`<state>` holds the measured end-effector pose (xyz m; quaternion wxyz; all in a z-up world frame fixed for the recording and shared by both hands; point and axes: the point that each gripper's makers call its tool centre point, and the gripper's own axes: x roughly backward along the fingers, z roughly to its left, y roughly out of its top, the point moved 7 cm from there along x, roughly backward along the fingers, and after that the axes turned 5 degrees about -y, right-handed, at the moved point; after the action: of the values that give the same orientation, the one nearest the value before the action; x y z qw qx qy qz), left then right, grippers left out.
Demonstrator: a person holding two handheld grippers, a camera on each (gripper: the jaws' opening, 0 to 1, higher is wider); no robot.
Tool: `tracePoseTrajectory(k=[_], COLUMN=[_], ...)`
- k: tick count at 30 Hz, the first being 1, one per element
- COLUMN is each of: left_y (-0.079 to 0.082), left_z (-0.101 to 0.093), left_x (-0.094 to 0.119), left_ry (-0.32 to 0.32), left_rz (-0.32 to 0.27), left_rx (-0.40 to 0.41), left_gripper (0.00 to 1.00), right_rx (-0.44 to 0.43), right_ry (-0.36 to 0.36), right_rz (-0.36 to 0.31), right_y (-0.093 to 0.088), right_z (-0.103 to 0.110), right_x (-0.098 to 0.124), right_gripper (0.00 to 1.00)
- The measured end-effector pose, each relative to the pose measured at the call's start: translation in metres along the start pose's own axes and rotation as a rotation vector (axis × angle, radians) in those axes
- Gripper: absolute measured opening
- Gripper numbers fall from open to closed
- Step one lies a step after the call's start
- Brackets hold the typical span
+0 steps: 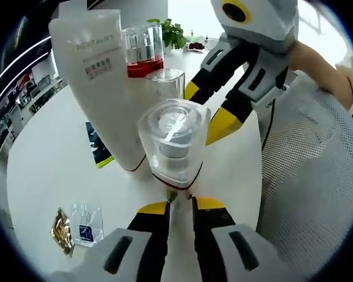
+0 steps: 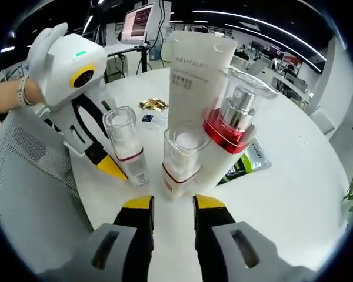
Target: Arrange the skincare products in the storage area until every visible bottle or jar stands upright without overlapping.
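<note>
On the round white table (image 1: 41,158) a tall white tube (image 1: 100,76) (image 2: 197,70) stands on its cap. Beside it is a red-banded pump bottle (image 1: 142,53) (image 2: 232,120) under a clear cap. Two small clear-capped bottles stand upright in front. One (image 1: 173,144) (image 2: 126,144) is just ahead of my left gripper (image 1: 181,204) (image 2: 106,164), whose jaws are narrowly open with nothing between them. The other (image 1: 165,82) (image 2: 179,155) stands just past the tips of my right gripper (image 2: 173,202) (image 1: 209,108), which is open and not touching it.
A gold sachet (image 1: 62,230) (image 2: 153,104) and a clear packet (image 1: 88,223) lie on the table. A dark packet (image 1: 100,147) (image 2: 244,161) lies under the tube's side. A white mesh chair (image 1: 306,176) (image 2: 29,176) borders the table. A plant (image 1: 170,32) stands at the far edge.
</note>
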<state>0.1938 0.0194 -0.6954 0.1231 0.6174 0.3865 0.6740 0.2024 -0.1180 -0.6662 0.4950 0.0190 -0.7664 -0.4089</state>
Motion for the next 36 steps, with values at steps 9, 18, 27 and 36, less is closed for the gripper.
tracePoseTrajectory(k=[9, 18, 27, 36], left_y=[0.005, 0.01, 0.013, 0.014], left_z=[0.003, 0.006, 0.01, 0.011], left_x=[-0.005, -0.01, -0.014, -0.018], left_ry=[0.015, 0.027, 0.051, 0.053], left_rz=[-0.008, -0.011, -0.019, -0.02], left_rx=[0.022, 0.03, 0.029, 0.03], left_gripper=[0.1, 0.08, 0.07, 0.05], right_rx=[-0.012, -0.045, -0.068, -0.051], right_ry=[0.03, 0.022, 0.02, 0.012], right_rz=[-0.003, 0.008, 0.016, 0.023], right_y=[-0.003, -0.009, -0.01, -0.01], right_z=[0.0, -0.001, -0.001, -0.002], right_x=[-0.006, -0.013, -0.015, -0.016], right_gripper=[0.21, 0.16, 0.14, 0.14])
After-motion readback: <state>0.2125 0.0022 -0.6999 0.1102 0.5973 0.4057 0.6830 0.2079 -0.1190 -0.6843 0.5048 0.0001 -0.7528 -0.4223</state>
